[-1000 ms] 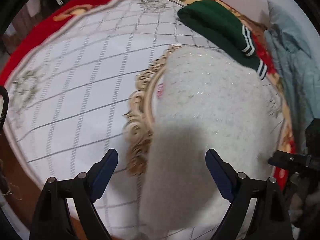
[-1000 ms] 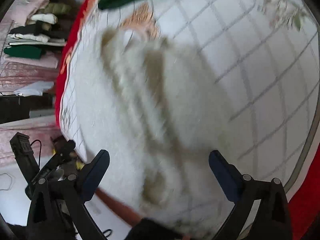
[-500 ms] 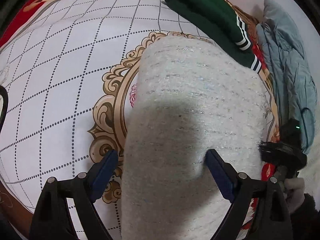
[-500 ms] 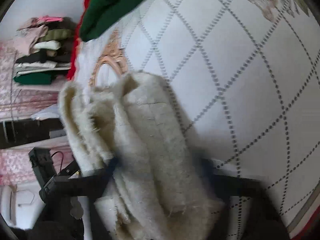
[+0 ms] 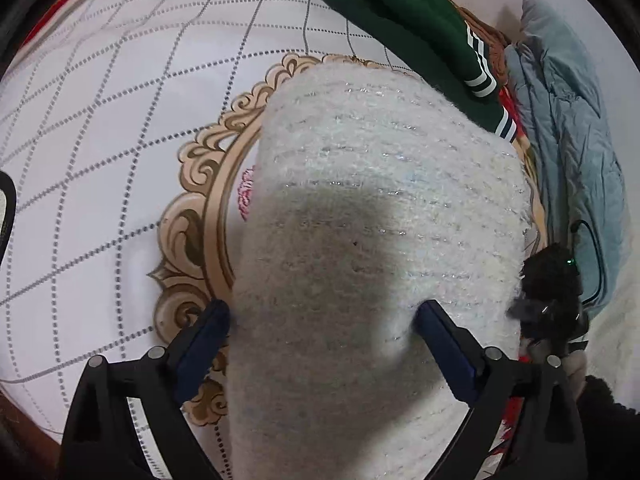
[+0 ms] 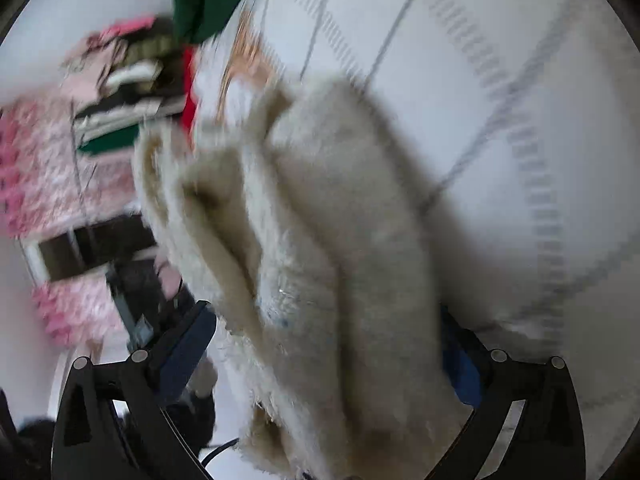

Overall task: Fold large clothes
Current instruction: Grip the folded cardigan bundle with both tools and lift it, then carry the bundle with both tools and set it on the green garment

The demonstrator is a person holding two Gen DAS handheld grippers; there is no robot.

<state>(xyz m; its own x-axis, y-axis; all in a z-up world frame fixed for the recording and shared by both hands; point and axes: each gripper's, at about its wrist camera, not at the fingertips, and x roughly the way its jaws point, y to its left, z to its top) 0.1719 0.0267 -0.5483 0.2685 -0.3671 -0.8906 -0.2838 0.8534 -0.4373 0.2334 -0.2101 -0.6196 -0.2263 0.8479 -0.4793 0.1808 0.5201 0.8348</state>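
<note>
Sweater (image 5: 372,240), cream, folded: long axis runs straight ahead between left gripper (image 5: 324,332) fingers. Right gripper (image 6: 328,344) straddles its layered end. Both jaws opening wide, gripping nothing.

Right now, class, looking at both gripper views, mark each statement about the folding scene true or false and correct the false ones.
1. The white fuzzy sweater lies folded between the fingers of the left gripper. True.
2. A dark green garment lies beyond the sweater. True.
3. The bedspread is plain blue. False: it is white with a dotted grid and a gold scroll frame.
4. The stack of folded clothes sits on top of the sweater. False: it stands off to the side in the background.
</note>
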